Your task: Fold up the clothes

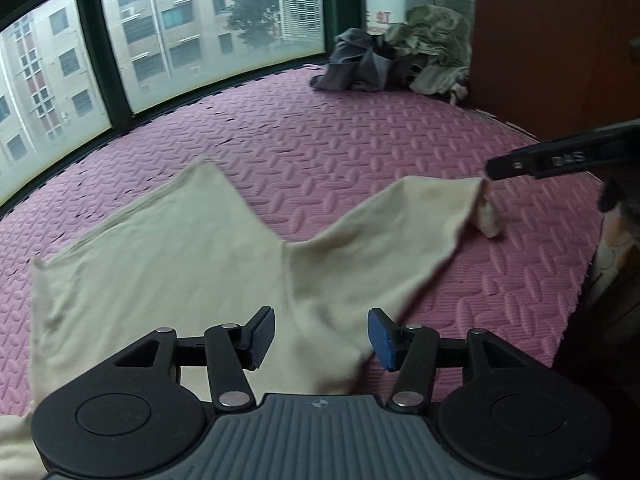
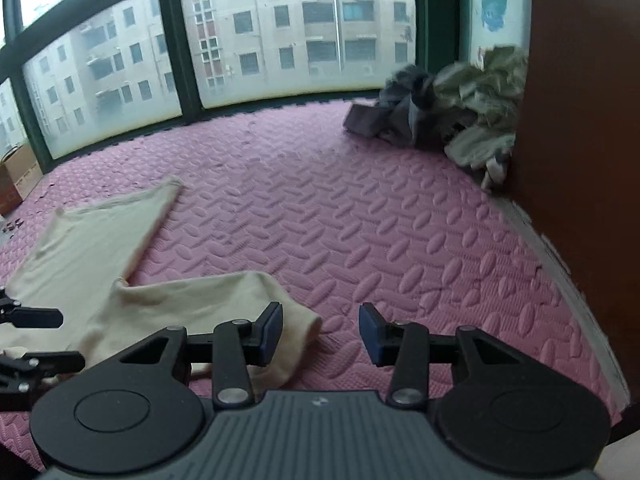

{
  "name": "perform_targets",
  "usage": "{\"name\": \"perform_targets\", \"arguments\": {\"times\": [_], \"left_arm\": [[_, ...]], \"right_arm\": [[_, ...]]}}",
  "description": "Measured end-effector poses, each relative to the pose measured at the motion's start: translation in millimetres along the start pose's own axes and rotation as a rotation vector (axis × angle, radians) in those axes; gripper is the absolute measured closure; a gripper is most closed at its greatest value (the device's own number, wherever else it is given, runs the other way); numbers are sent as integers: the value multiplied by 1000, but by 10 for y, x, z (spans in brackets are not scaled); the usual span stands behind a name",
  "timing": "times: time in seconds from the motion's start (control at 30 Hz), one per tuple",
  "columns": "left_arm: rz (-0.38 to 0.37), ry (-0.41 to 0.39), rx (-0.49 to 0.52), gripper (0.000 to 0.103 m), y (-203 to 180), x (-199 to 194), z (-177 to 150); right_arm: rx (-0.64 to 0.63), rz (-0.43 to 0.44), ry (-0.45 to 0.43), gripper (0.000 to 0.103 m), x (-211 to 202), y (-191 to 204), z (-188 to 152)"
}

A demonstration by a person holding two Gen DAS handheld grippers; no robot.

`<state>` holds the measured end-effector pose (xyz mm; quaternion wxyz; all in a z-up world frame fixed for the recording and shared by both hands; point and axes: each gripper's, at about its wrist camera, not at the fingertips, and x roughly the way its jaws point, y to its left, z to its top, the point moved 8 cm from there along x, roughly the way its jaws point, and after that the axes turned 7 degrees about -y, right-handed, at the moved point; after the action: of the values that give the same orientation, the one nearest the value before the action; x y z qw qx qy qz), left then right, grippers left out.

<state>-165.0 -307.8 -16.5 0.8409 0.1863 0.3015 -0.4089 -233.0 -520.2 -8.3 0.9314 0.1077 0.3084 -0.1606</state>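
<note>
A cream pair of shorts (image 1: 180,264) lies spread on the pink foam mat (image 1: 320,152), legs pointing away from me. My left gripper (image 1: 321,338) is open and hovers over the crotch area, holding nothing. My right gripper (image 2: 320,334) is open, just over the end of the right leg (image 2: 224,304), whose hem is bunched. In the left wrist view the right gripper's finger (image 1: 532,162) shows beside that crumpled hem (image 1: 486,208). The left gripper's fingers (image 2: 32,318) show at the left edge of the right wrist view.
A heap of grey and olive clothes (image 1: 400,56) lies in the far right corner against a brown cabinet (image 1: 552,40). Large windows (image 1: 160,32) line the mat's far side. A cardboard box (image 2: 16,176) stands at the far left.
</note>
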Motion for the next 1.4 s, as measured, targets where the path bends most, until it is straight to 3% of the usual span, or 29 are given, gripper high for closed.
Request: {"name": "perform_targets", "arguments": {"times": [0.33, 0.5, 0.57, 0.63, 0.73, 0.87, 1.0, 1.17, 1.33, 1.4], "left_arm": [[-11, 40, 9, 48, -67, 108, -109], [-14, 43, 6, 46, -67, 129, -122], [-15, 43, 4, 45, -69, 136, -124], [-17, 42, 7, 45, -73, 139, -121], [-21, 43, 7, 44, -69, 137, -123], [-25, 40, 7, 43, -69, 134, -129], [-27, 41, 3, 40, -74, 135, -132], [-33, 38, 4, 38, -85, 132, -139], [-36, 38, 7, 37, -104, 124, -144], [-39, 40, 7, 37, -107, 106, -158]], "right_arm": [[59, 12, 18, 66, 170, -89, -20], [76, 67, 60, 67, 268, -42, -90], [66, 73, 69, 74, 304, -11, -131], [49, 67, 69, 92, 335, 0, -148], [-12, 34, 50, 96, 319, 11, -76], [-176, -88, -50, 96, 218, 25, 154], [-167, -147, -85, 86, 253, -69, 300], [-61, -75, -72, 86, 261, -97, 268], [-97, 24, -15, 86, 331, 151, 41], [-90, 24, 11, 86, 381, 148, -48]]}}
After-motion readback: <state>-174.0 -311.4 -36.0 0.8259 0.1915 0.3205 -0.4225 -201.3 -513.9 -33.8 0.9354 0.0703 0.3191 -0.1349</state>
